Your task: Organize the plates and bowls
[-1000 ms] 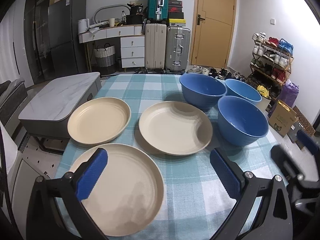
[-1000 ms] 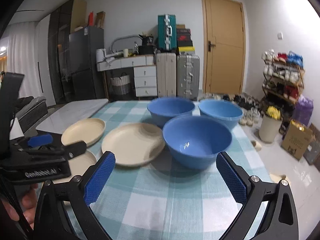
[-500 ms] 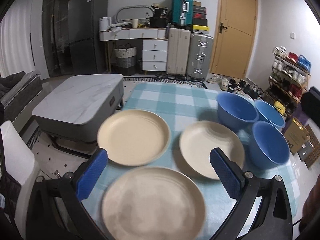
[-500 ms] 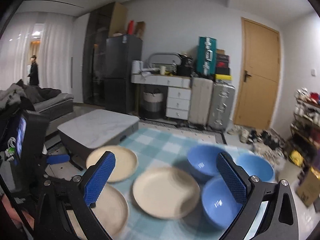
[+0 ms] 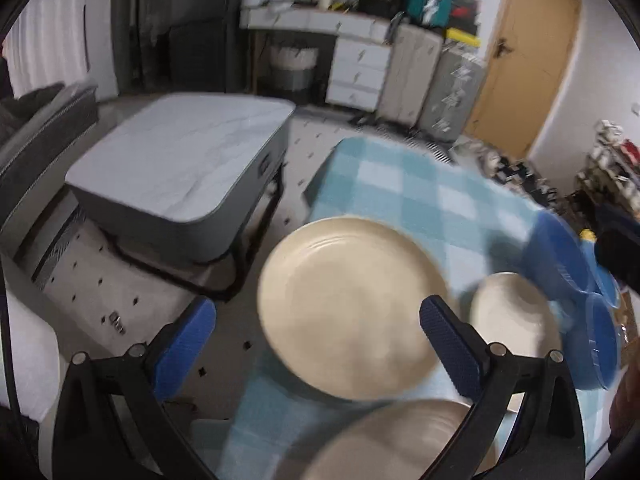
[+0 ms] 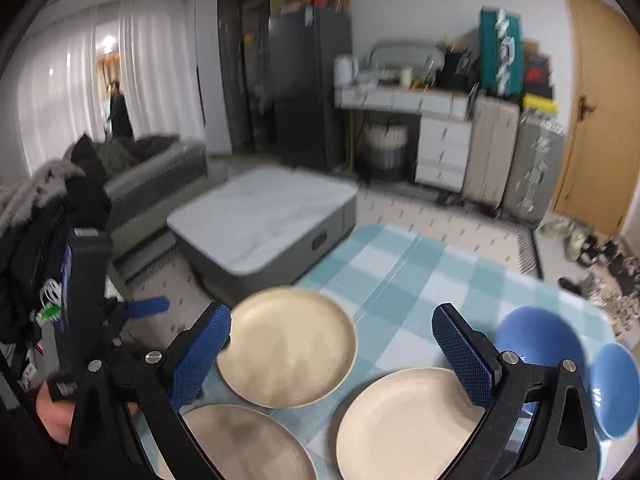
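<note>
A table covered with a teal and white checked cloth (image 6: pixel 432 280) holds 3 cream plates and blue bowls. Both views are blurred.

In the left wrist view, the left gripper (image 5: pixel 316 344) hangs over the table's left edge with its 2 blue-padded jaws wide apart and nothing between them but air. Below it lies the far left plate (image 5: pixel 352 304), flat on the cloth near the table edge. A second plate, the middle plate (image 5: pixel 516 320), sits to its right, partly hidden behind the right jaw. The near plate (image 5: pixel 392 440) fills the bottom of the view. The blue bowls (image 5: pixel 576 276) crowd the right edge, touching or nearly touching one another; how many there are cannot be told here.

In the right wrist view, the right gripper (image 6: pixel 332 356) also has its jaws spread apart, empty, framing the same far left plate (image 6: pixel 288 348). The middle plate (image 6: pixel 408 424) lies lower right and the near plate (image 6: pixel 240 444) lower left. 2 blue bowls (image 6: pixel 536 340) show at the right edge.

Beyond the table stands a low grey marble-topped table (image 6: pixel 264 216), just beside the cloth's left corner. Further back are a dark fridge (image 6: pixel 308 80), a white drawer unit (image 6: pixel 440 152), upright suitcases (image 6: pixel 512 156) and a wooden door (image 6: pixel 600 100). A sofa piled with dark clothing (image 6: pixel 80 184) sits at left.
</note>
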The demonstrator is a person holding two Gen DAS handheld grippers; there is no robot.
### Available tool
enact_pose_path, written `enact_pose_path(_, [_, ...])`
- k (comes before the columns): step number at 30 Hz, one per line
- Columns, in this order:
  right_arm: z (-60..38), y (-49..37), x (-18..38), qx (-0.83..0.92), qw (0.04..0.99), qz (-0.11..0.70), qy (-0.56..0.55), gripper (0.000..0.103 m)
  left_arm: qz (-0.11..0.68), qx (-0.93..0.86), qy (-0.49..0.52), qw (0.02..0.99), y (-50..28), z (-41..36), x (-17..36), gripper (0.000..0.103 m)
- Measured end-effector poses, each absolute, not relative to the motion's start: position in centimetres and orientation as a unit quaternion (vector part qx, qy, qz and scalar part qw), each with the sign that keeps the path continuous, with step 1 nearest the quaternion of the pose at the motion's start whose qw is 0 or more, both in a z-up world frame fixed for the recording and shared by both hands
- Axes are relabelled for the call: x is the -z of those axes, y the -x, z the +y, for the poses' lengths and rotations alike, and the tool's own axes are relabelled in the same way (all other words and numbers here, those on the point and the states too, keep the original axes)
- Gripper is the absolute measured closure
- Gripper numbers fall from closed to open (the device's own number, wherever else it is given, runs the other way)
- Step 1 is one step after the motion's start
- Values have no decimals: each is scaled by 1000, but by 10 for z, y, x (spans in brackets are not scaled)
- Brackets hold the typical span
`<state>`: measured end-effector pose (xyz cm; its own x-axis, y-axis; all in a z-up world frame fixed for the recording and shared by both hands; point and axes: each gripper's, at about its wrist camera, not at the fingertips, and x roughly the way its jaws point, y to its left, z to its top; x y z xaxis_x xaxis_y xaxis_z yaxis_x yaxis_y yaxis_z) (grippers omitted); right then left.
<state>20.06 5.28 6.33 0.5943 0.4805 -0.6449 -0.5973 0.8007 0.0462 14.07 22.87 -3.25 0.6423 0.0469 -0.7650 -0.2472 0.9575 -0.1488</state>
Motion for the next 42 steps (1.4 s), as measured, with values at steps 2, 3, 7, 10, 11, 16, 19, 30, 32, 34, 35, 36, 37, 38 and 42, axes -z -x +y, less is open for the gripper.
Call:
enact_pose_path(2, [69, -226, -39, -313, 870, 373, 80, 0, 425, -76, 129, 893, -149, 235, 42, 1])
enact_pose_path(3, [71, -230, -28, -309, 867, 382, 83, 0, 431, -79, 130, 890, -154, 239, 48, 1])
enact_pose_path(7, [93, -261, 17, -287, 852, 420, 119, 0, 447, -90, 118, 882, -169, 247, 67, 1])
enact_pose_path(10, [104, -276, 47, -284, 836, 451, 132, 1, 461, -91, 122, 874, -179, 256, 80, 1])
enact_pose_path(11, [106, -281, 56, -279, 834, 457, 136, 1, 464, -93, 129, 872, -182, 259, 85, 1])
enact_pose_path(16, [107, -296, 84, -273, 817, 491, 128, 6, 476, -86, 138, 864, -189, 268, 100, 2])
enact_pose_path(19, [108, -301, 94, -266, 815, 497, 136, 7, 478, -78, 133, 865, -190, 266, 105, 2])
enact_pose_path(30, [108, -310, 114, -248, 801, 528, 134, 29, 495, -52, 137, 856, -195, 267, 118, 36])
enact_pose_path(32, [106, -312, 117, -247, 797, 537, 127, 41, 499, -46, 144, 853, -195, 267, 120, 37])
enact_pose_path(34, [105, -314, 121, -241, 793, 545, 126, 48, 497, -43, 144, 854, -194, 267, 119, 46])
enact_pose_path(35, [105, -314, 122, -240, 791, 548, 124, 53, 498, -40, 146, 854, -194, 267, 120, 48])
enact_pose_path(36, [104, -314, 121, -242, 792, 548, 118, 54, 497, -37, 150, 854, -194, 268, 120, 52])
enact_pose_path(37, [103, -314, 122, -243, 791, 550, 114, 58, 495, -31, 156, 854, -194, 268, 119, 62])
enact_pose_path(38, [103, -314, 121, -243, 791, 551, 112, 61, 493, -25, 162, 854, -194, 269, 119, 67])
enact_pose_path(42, [104, -313, 120, -236, 792, 552, 114, 70, 484, -8, 174, 857, -193, 271, 119, 82])
